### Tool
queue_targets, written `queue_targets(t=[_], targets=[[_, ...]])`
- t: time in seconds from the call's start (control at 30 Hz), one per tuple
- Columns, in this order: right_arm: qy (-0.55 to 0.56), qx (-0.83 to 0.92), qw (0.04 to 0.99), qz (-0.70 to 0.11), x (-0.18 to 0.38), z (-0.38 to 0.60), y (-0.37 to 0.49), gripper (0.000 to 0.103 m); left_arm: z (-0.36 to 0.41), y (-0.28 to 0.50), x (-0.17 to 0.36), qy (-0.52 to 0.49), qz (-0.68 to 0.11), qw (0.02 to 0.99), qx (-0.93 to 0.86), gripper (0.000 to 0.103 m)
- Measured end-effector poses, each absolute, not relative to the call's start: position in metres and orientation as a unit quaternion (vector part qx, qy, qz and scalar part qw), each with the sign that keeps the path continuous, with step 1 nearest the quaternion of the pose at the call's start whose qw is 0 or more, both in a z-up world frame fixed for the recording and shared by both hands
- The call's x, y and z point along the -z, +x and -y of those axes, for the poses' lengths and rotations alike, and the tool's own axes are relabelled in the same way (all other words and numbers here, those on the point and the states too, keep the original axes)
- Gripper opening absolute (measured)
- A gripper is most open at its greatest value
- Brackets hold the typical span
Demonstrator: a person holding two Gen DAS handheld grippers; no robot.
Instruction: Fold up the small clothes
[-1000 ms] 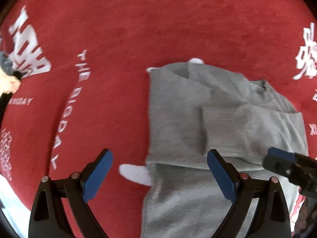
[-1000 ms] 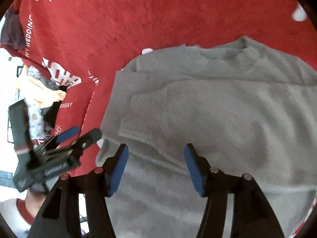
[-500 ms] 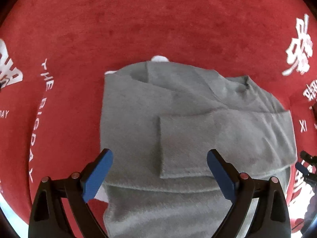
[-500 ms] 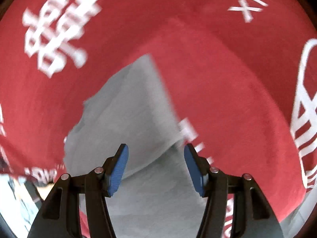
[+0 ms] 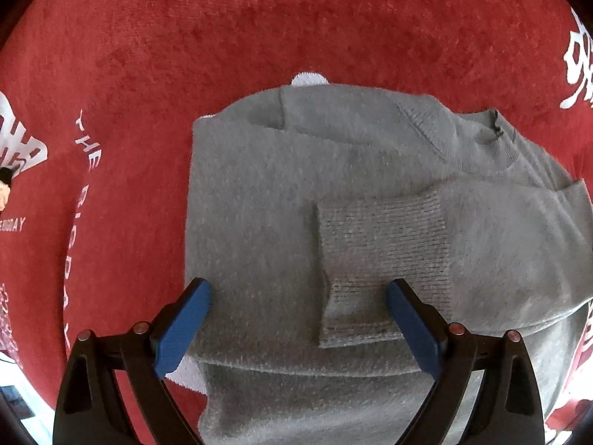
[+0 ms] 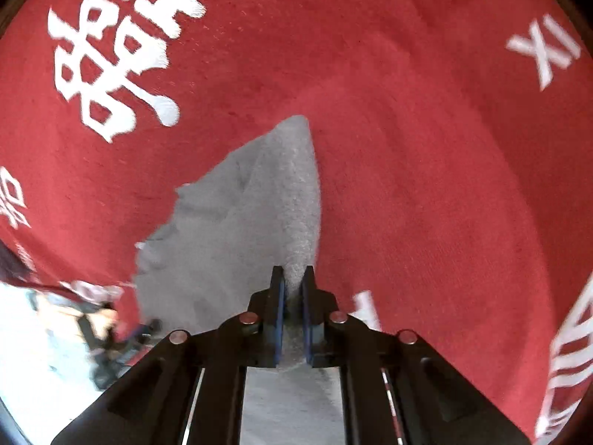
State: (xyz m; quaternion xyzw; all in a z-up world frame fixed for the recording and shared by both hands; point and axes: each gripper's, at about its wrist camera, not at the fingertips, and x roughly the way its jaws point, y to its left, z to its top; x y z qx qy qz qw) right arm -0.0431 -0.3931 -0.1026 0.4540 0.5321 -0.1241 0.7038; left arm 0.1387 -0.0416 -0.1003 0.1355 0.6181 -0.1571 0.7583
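Grey sweater part-folded on a red cloth printed in white.

The red cloth (image 5: 259,37) carries white lettering: "THE BIG DAY" runs down its left side in the left wrist view, "XI" and large Chinese characters show in the right wrist view. The fuzzy grey sweater (image 5: 259,204) lies flat on it, a ribbed cuff (image 5: 381,259) folded across the body. The left gripper (image 5: 298,319) hangs wide apart above it; the right gripper (image 6: 292,296) pinches the sweater's edge.
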Motion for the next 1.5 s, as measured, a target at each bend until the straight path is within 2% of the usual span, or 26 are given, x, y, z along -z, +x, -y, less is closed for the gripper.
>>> queue_targets(t=[0.1, 0.17, 0.2, 0.27, 0.3, 0.5, 0.83, 1.17, 1.43, 1.5], targets=[[0.409, 0.169, 0.692, -0.570, 0.121, 0.396, -0.045, 0.009, 0.044, 0.137, 0.103, 0.137, -0.614, 0.760, 0.162, 0.097], [0.424, 0.182, 0.693, -0.554, 0.121, 0.398, -0.049, 0.010, 0.042, 0.136, 0.101, 0.141, -0.613, 0.760, 0.164, 0.097], [0.423, 0.187, 0.693, -0.553, 0.118, 0.396, -0.050, 0.020, 0.041, 0.135, 0.100, 0.143, -0.613, 0.759, 0.164, 0.097], [0.399, 0.201, 0.690, -0.569, 0.109, 0.389, -0.052, 0.033, 0.039, 0.133, 0.097, 0.149, -0.612, 0.759, 0.163, 0.097], [0.387, 0.198, 0.693, -0.575, 0.101, 0.390, -0.060, 0.035, 0.037, 0.132, 0.096, 0.149, -0.613, 0.758, 0.163, 0.097], [0.292, 0.182, 0.717, -0.607, 0.074, 0.339, -0.046, 0.036, 0.031, 0.126, 0.081, 0.140, -0.624, 0.752, 0.158, 0.097], [0.274, 0.112, 0.724, -0.623, 0.071, 0.270, -0.024, 0.036, -0.008, 0.130, 0.070, 0.107, -0.636, 0.751, 0.143, 0.097], [0.265, 0.061, 0.705, -0.655, 0.076, 0.221, -0.029, 0.050, 0.002, 0.084, 0.068, 0.115, -0.660, 0.725, 0.161, 0.097], [0.280, 0.063, 0.691, -0.664, 0.069, 0.229, -0.054, 0.051, 0.029, 0.051, 0.061, 0.127, -0.673, 0.709, 0.167, 0.097], [0.285, 0.064, 0.690, -0.662, 0.067, 0.233, -0.056, 0.056, 0.036, 0.045, 0.054, 0.126, -0.672, 0.710, 0.167, 0.097]])
